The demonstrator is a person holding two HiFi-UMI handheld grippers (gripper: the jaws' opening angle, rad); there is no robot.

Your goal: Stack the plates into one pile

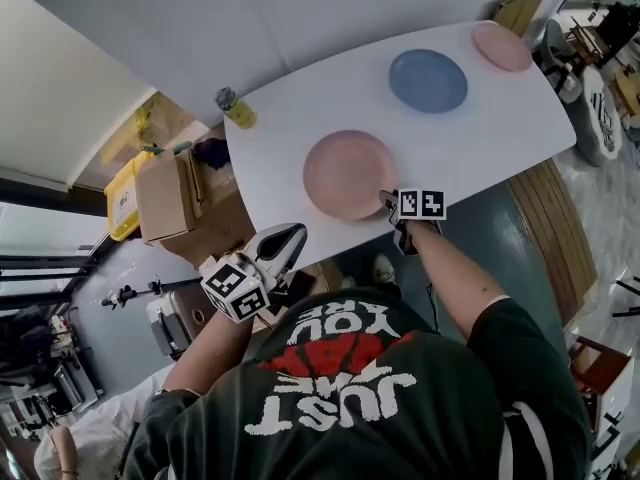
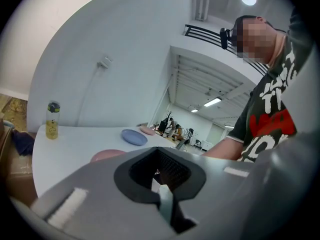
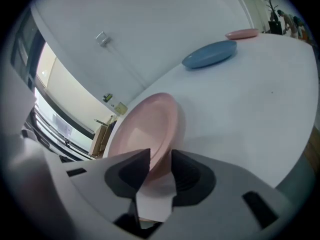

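Nothing is stacked yet, as I judge it: all three plates lie apart on the white surface [image 1: 500,138]. The big pink plate [image 1: 350,173] sits nearest me, the blue plate [image 1: 428,80] is well beyond it, and the small pink plate [image 1: 502,46] lies farther off, near the far corner.

My right gripper [image 1: 388,204] is at the near rim of the big pink plate. Its jaws stand apart with that rim between them (the pads do not look pressed on it in the right gripper view). My left gripper [image 1: 283,248] hangs off the near edge of the surface, jaws clenched on nothing.

So the first pickup is only being set up. What is left, I reckon, is to close on this plate, carry it onto one of the others, then bring the third to the same pile. A yellow bottle [image 1: 237,108] stands at the left corner, apart from the plates.
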